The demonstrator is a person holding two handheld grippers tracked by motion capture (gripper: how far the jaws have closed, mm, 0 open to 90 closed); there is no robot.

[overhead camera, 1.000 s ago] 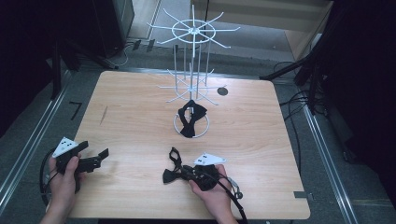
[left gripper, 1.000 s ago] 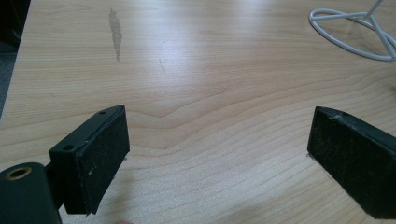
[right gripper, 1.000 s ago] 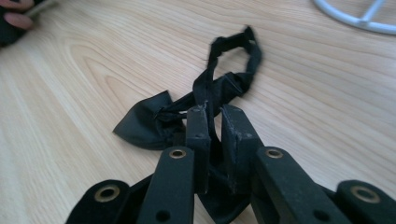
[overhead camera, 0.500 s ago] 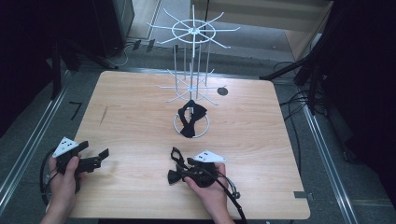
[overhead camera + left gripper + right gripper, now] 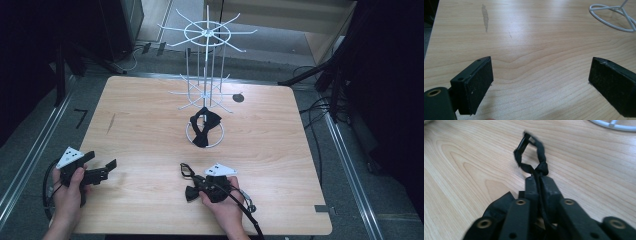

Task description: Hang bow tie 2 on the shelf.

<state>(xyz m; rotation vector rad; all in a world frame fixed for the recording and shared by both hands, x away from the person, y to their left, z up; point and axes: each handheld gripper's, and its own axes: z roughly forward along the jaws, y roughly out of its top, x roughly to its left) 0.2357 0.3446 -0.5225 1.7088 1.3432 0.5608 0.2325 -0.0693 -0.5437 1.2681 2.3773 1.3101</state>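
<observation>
A black bow tie (image 5: 192, 190) is pinched at its strap by the right gripper (image 5: 202, 186), jaws pressed together on it, on the near part of the table (image 5: 150, 125), well in front of the white wire rack (image 5: 205, 90). The strap loop (image 5: 531, 152) sticks out past the jaw tips; the bow itself hangs bunched under the jaws. A second bow tie (image 5: 202, 127) lies over the rack's base ring. Likely risk: the grip is on thin strap only, so slipping out or twisting on a lift is possible, and the loose loop could snag a rack arm. The right gripper is held low, close to the wood, pointed left and slightly toward the rack. The left gripper (image 5: 541, 82), jaws wide apart and empty, is held low at the table's near left edge, well apart from the rack.
</observation>
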